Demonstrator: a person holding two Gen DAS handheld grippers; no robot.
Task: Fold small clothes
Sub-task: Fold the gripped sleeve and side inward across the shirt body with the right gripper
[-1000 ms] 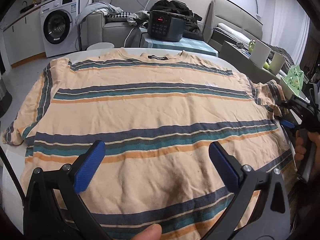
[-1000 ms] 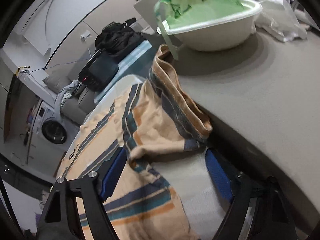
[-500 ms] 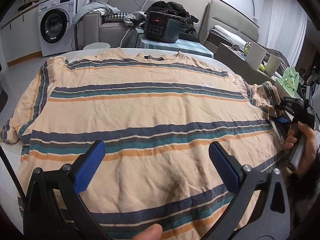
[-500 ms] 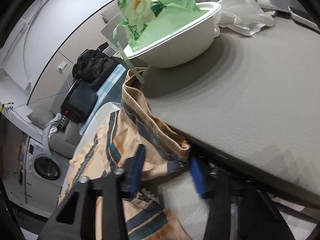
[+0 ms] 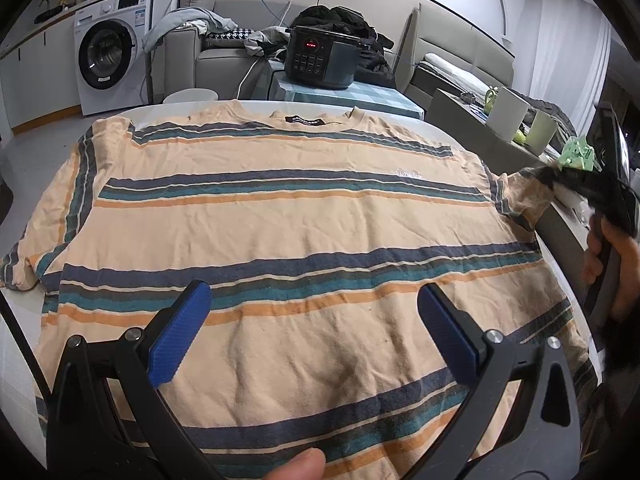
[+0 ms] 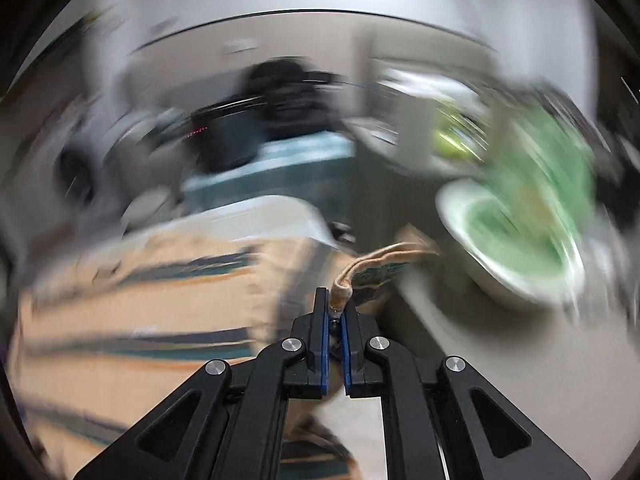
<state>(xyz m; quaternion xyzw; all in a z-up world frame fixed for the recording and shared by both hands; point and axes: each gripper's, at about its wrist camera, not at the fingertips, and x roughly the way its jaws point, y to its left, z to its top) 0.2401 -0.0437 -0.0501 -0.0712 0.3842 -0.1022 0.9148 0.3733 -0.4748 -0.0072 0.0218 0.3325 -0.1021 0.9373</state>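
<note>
The peach cotton T-shirt with navy, teal and orange stripes [image 5: 280, 232] lies spread flat, front up, over my white round desk [image 5: 16, 360], collar towards the black electric cooker [image 5: 320, 58] beyond it. My left tool [image 5: 312, 320] hovers spread wide over the shirt's lower half, gripping nothing. My right tool [image 6: 335, 322] is clamped on the shirt's sleeve hem [image 6: 344, 292], beside a blurred white bowl [image 6: 480, 256].

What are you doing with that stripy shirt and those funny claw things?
A person is starting to fold a striped T-shirt spread flat on a white table. The right gripper is shut on the edge of the shirt's sleeve. The left gripper is open above the shirt's lower half, holding nothing. No fold is made yet.
</note>
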